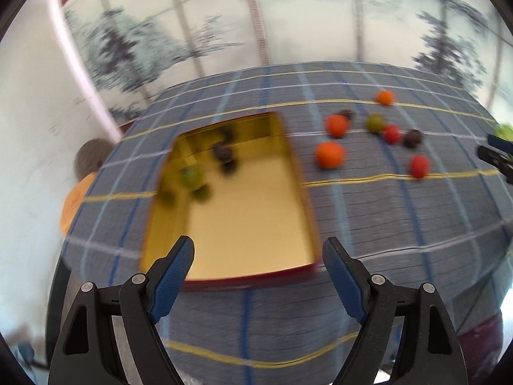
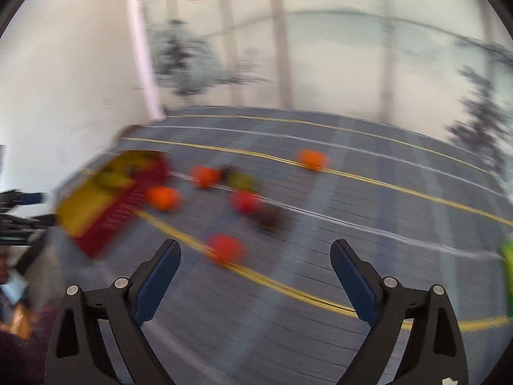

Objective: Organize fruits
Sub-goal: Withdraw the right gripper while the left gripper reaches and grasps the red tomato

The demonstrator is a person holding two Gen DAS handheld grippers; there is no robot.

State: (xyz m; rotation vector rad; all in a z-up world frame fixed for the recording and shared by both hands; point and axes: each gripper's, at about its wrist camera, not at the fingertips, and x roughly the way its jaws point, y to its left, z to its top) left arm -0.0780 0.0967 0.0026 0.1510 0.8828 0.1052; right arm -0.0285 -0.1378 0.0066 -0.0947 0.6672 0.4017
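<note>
A gold-lined tray with a red rim (image 1: 243,276) lies on the checked tablecloth. It holds a green fruit (image 1: 191,175) and dark fruits (image 1: 222,152) at its far end. My left gripper (image 1: 258,253) is open and empty over the tray's near edge. Right of the tray lie loose fruits: oranges (image 1: 330,155), red ones (image 1: 419,166), a green one (image 1: 374,122) and dark ones (image 1: 412,138). My right gripper (image 2: 255,256) is open and empty above the cloth, near a red fruit (image 2: 226,248). The right wrist view is blurred; the tray (image 2: 86,205) shows at its left.
A green object (image 2: 508,256) sits at the table's right edge, also seen in the left wrist view (image 1: 503,131). A person in orange (image 1: 75,199) sits beyond the table's left side. A wall with painted trees stands behind the table.
</note>
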